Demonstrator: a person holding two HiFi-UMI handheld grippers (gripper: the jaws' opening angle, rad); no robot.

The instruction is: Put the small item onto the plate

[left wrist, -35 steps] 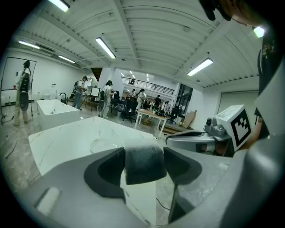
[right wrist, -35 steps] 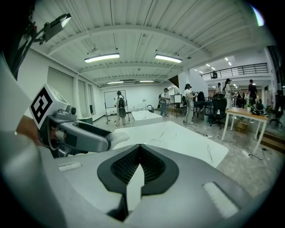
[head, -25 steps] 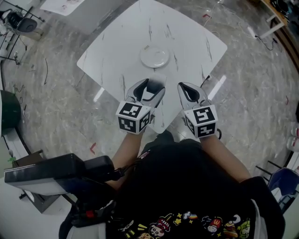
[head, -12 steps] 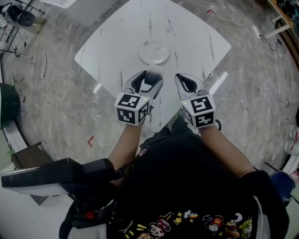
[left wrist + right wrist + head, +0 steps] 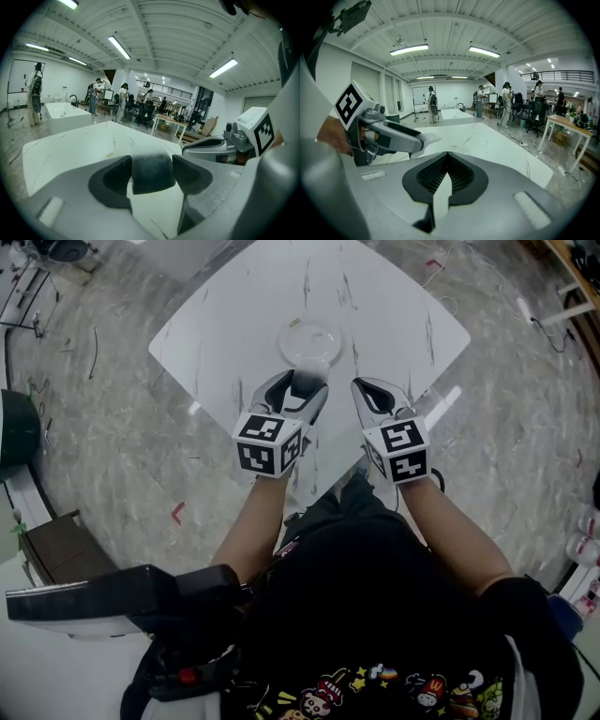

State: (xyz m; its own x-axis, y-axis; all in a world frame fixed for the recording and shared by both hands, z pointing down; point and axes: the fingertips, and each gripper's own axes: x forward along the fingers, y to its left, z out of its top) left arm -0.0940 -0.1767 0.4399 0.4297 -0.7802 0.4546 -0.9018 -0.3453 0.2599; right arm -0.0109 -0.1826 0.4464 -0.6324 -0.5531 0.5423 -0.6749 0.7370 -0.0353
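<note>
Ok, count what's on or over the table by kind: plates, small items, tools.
Plate: 1
Item: 1
Tools: 2 (left tool, right tool)
Total: 4

Open table (image 5: 403,310) around the plate (image 5: 309,341); right gripper (image 5: 366,387) close alongside.

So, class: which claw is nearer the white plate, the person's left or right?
Left. The left claw, shut on a small dark item, is at the plate's near rim; the right claw, shut and empty, sits off to the plate's lower right, clear of it.
</note>
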